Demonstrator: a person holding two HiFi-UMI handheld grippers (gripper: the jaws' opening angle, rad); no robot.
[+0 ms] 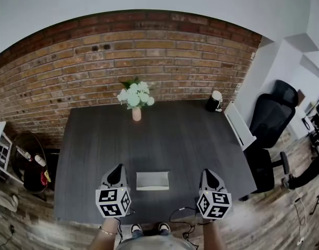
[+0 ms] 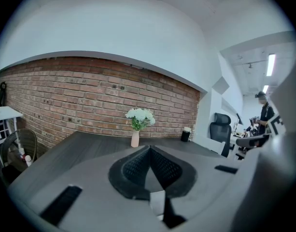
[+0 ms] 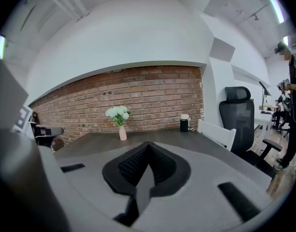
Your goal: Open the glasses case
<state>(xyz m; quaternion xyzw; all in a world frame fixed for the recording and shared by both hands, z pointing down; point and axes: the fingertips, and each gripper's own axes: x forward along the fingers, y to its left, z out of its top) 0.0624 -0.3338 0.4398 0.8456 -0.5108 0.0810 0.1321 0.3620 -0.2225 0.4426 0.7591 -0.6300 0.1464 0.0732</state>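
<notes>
The left gripper [image 1: 117, 170] and the right gripper [image 1: 208, 173] each have their 2 jaws pressed together on nothing. The grey glasses case [image 1: 152, 180] lies between them on the dark table [image 1: 175, 139], near its front edge and touching neither.

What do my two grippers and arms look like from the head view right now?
Both the left gripper and right gripper are grey wedge-shaped shells with black ribbed jaws. Each carries a white cube printed with black square markers. A thin dark cable loops near the right one. A bracelet sits on the left wrist; no sleeves show.
</notes>
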